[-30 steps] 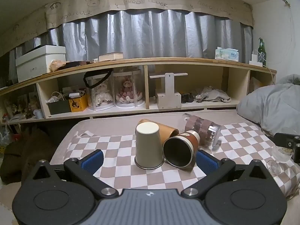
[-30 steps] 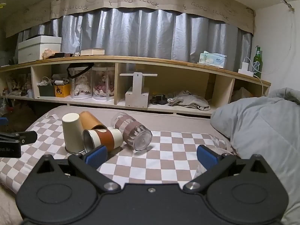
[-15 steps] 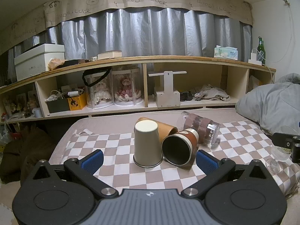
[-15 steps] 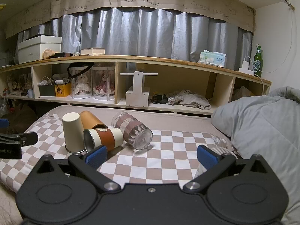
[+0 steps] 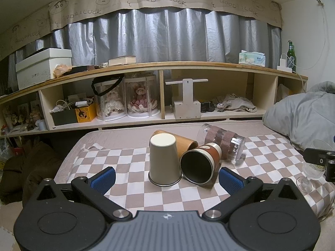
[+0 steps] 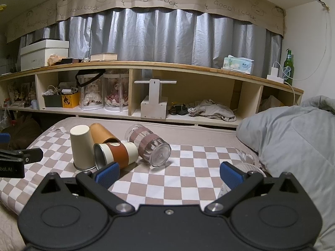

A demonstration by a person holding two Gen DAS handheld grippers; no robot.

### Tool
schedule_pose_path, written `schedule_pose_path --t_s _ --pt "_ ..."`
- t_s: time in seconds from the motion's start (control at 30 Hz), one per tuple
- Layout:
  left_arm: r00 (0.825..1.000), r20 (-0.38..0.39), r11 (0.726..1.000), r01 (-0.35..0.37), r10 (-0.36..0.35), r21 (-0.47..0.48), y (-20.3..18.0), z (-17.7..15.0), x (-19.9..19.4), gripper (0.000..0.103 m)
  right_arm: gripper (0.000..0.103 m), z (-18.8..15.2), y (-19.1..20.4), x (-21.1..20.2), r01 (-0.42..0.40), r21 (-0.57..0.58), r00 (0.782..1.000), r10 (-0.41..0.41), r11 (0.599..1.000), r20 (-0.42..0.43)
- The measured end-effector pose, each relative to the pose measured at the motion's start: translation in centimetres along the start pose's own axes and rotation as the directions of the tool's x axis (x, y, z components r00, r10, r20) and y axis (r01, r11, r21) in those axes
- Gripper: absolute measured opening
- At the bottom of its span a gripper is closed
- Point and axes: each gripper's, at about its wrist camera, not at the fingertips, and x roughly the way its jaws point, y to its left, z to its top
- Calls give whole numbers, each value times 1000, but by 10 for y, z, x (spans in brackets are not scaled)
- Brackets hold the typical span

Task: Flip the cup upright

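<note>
A cream cup [image 5: 164, 159] stands mouth-down on the checkered cloth [image 5: 134, 167], touching a tan cup [image 5: 184, 143] lying behind it and a brown-sleeved cup [image 5: 200, 163] on its side to its right, with a clear glass tumbler [image 5: 223, 142] toppled just beyond. The left gripper [image 5: 167, 179] hangs before the cluster and the right gripper [image 6: 169, 174] near the tumbler, each with jaws spread wide and holding nothing. Behind, a valance [image 5: 159, 0] reads "GOOD LUCK" above a wooden shelf [image 5: 188, 65] bearing a white box [image 5: 43, 67] faintly marked "SHOES", a tissue box [image 5: 252, 58] and a green bottle [image 5: 291, 55].
</note>
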Motion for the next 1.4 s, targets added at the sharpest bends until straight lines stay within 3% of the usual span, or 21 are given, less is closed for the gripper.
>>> schedule_pose_path --t_s 1.4 --pt "1000 -6 1000 1 -1 -1 -2 -2 1 103 103 -2 -1 2 3 1 1000 -3 1000 -6"
